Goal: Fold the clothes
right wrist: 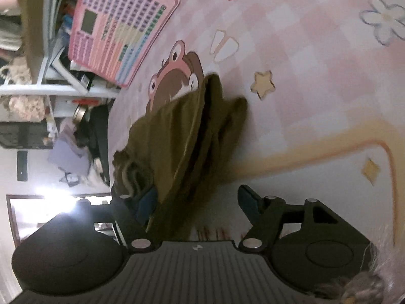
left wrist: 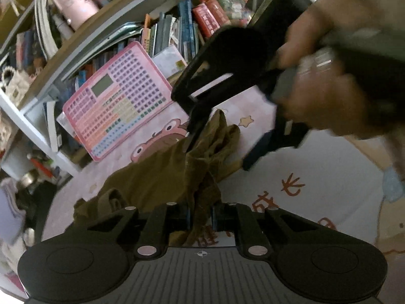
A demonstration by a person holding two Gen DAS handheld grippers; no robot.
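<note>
Mounted on the left gripper (left wrist: 201,219), looking forward and down along its fingers, close over a crumpled olive-brown cloth garment (left wrist: 162,177) on a pink checked cartoon-print mat (left wrist: 316,177); beyond, a cluttered white bookshelf (left wrist: 83,40). Mounted on the right gripper (right wrist: 200,205), likewise aimed forward and down, rolled sideways, equally close. Shared by both: the garment (right wrist: 177,131), the mat (right wrist: 316,76), a pink rectangular keyboard toy (left wrist: 119,98) (right wrist: 119,33). Right gripper itself caught from the left view (left wrist: 220,149).

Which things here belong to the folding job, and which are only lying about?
Job:
- olive-brown fabric garment
- left claw, shut on garment
- right claw, open

Lying about:
- pink keyboard toy
- books on shelf
- pink cartoon mat
</note>
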